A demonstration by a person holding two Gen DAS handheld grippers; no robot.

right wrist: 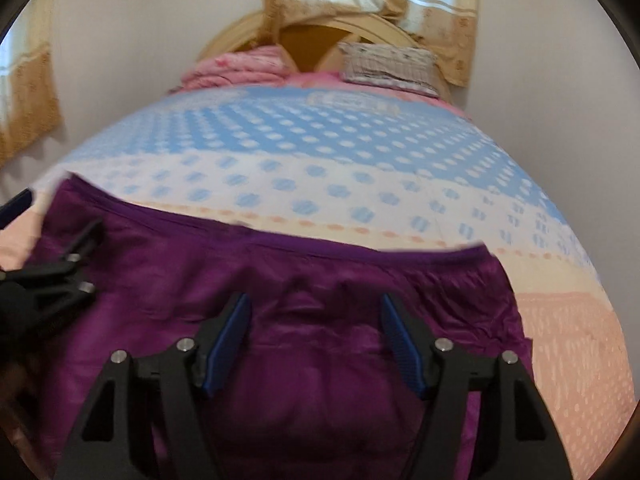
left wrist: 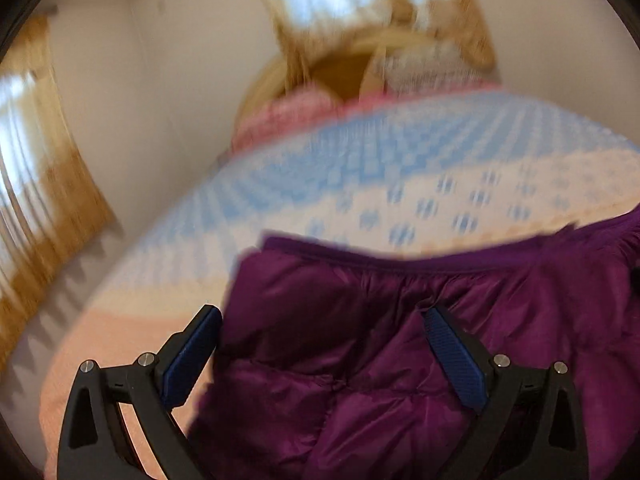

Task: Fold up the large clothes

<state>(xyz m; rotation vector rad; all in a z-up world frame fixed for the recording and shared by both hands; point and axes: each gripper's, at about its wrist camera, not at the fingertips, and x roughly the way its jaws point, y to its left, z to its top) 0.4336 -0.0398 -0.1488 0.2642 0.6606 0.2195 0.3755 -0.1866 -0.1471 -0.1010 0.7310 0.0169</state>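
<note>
Purple quilted fabric of a padded jacket [right wrist: 312, 360] lies spread flat on the near end of a bed [right wrist: 580, 360], its straight hem edge running across the frame toward the headboard side.

Left to right in the right wrist view: a tan curtain [right wrist: 28, 92] hangs at the left wall. Below it the left gripper [right wrist: 24, 240] enters at the frame edge, just over the jacket's left corner. The right gripper [right wrist: 316, 340] sits at centre above the jacket's middle, its blue-padded jaws spread apart with nothing clamped between them; fabric shows in the gap, but the pads do not press on it. Right of the jacket the bedspread [right wrist: 320, 140] shows a peach band, with white and blue dotted bands beyond.

At the far end of the bed, a folded pink blanket [right wrist: 240, 68] lies on the left and a checked pillow [right wrist: 388, 66] on the right, against a pale wooden headboard [right wrist: 240, 32]. A second curtain [right wrist: 440, 8] hangs behind.

In the left wrist view, heavily blurred, the left gripper [left wrist: 320, 344] has its jaws spread wide. The left pad is over the bedspread just off the jacket's edge; the right pad is over the purple fabric. Nothing is pinched.
</note>
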